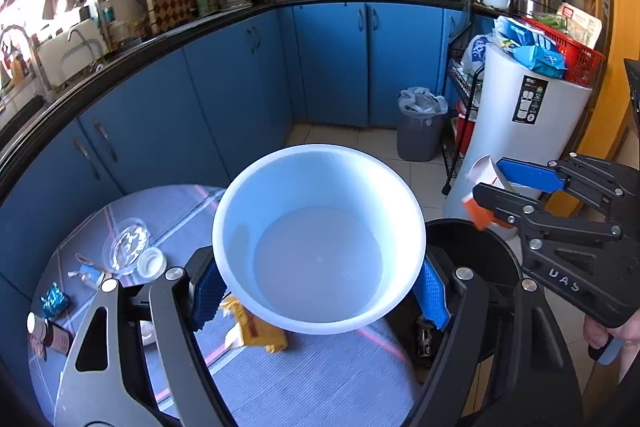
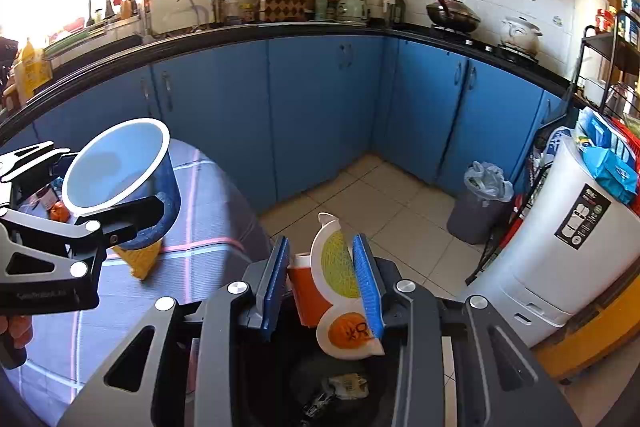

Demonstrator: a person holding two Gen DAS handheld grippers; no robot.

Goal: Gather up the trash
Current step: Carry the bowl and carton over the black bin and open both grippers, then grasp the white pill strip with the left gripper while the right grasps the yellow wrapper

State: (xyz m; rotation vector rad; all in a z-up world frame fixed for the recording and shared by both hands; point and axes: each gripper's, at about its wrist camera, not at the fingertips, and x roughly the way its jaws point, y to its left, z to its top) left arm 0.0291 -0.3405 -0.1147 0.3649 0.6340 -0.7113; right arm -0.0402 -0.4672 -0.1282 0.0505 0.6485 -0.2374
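The left gripper (image 1: 316,291) is closed around a white bowl (image 1: 318,239) above the table (image 1: 320,379). The right gripper (image 2: 328,287) pinches an orange-and-white carton (image 2: 340,287) over the black bin (image 2: 332,387); only the right wrist view shows trash inside it.

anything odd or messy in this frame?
Mostly litter on the table: a crumpled yellow wrapper under the white bowl held in the left tongs, plus a loose cap and blue foil scrap. The right tongs hold a flattened carton over the black bin.
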